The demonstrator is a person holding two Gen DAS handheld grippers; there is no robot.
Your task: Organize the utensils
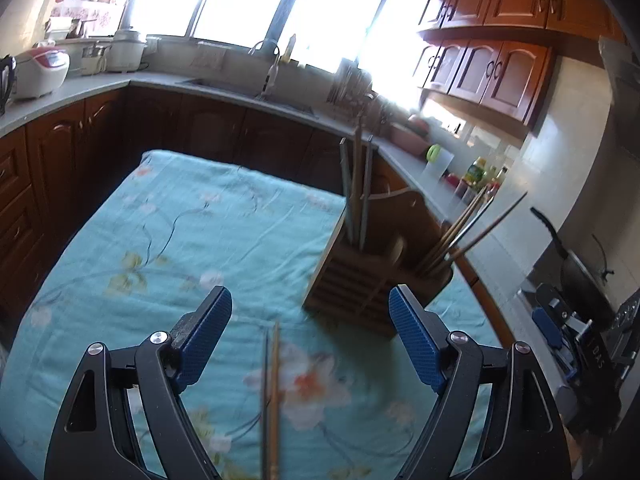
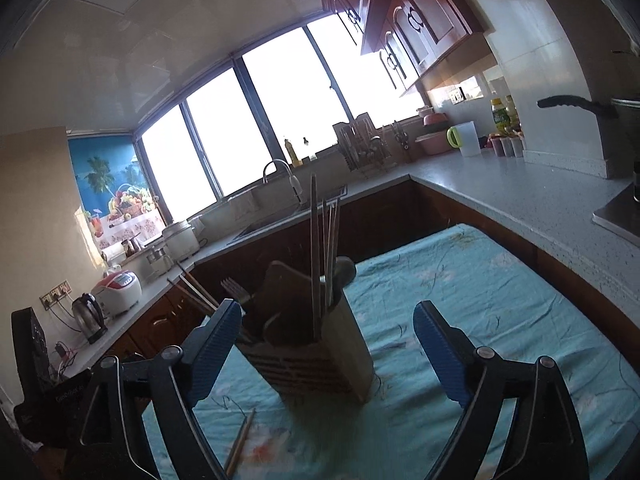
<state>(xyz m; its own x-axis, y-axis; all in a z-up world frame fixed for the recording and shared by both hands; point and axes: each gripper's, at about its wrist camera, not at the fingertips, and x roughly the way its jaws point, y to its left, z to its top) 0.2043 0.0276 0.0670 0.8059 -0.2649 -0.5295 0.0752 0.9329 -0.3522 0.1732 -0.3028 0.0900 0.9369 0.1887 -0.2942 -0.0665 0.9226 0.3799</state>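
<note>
While the wooden utensil holder stands upright on the teal flowered tablecloth, long chopsticks and flat utensils poke up from its slots, and a fork shows among them in the right wrist view. Loose on the cloth in front of it lies a pair of chopsticks, right between the left gripper fingers, though whether they touch is unclear. That gripper's jaws gape wide, holding nothing. Right gripper too: spread wide, empty, framing the holder. Behind, a sink under bright windows.
</note>
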